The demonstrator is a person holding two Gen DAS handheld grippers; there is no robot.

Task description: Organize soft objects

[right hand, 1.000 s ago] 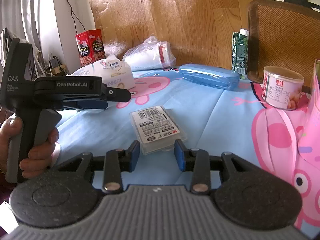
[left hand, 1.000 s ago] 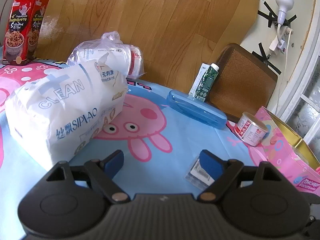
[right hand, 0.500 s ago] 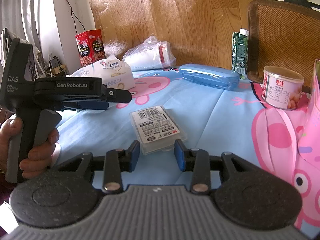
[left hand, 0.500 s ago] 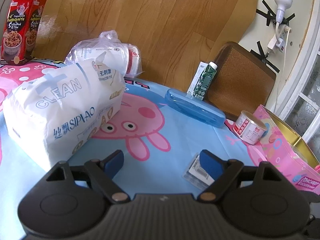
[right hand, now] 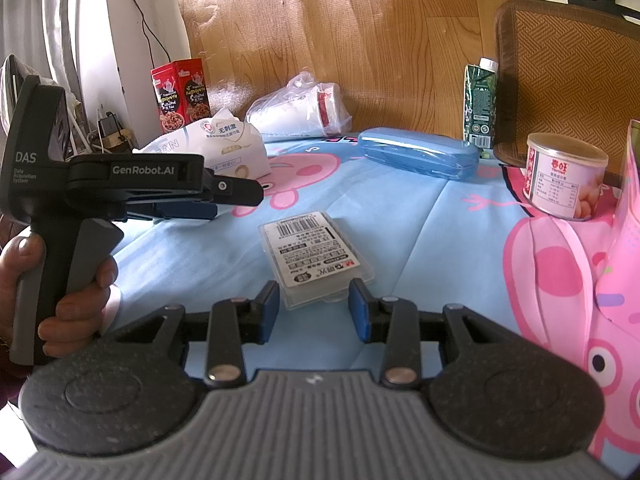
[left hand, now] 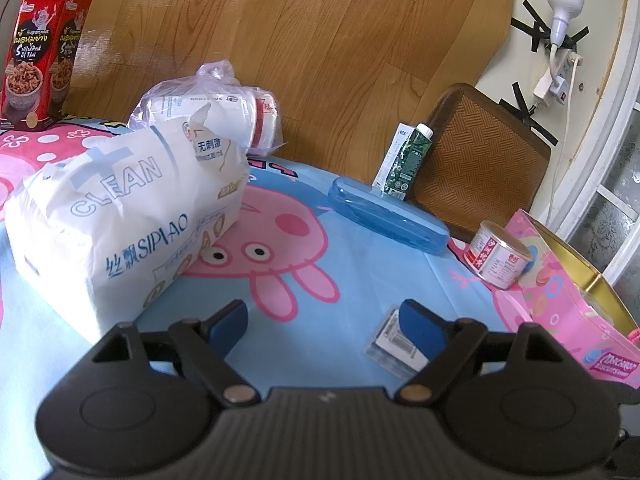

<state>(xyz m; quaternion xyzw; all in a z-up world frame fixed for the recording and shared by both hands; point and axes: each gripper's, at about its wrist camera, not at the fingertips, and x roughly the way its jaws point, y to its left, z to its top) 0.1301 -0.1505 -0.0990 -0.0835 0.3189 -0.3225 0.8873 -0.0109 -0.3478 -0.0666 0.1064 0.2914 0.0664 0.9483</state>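
A white soft tissue pack (left hand: 120, 220) printed "CLEAN" lies on the cartoon cloth, just left of and beyond my left gripper (left hand: 324, 320), which is open and holds nothing. Behind the pack sits a clear plastic bag holding a white roll (left hand: 208, 104). My right gripper (right hand: 314, 308) is open, with the near end of a small clear labelled pack (right hand: 316, 252) lying on the cloth between its pads, untouched. In the right wrist view, a hand (right hand: 60, 284) holds the left gripper (right hand: 224, 200), which points toward the tissue pack (right hand: 224, 148).
A blue hard case (left hand: 388, 216), a green drink carton (left hand: 404, 160) and a tin can (left hand: 500, 256) stand at the back right. A pink gift bag (left hand: 580, 312) is at the right edge, and a red snack box (left hand: 36, 56) at the far left. A woven chair back (left hand: 480, 160) rises behind the table.
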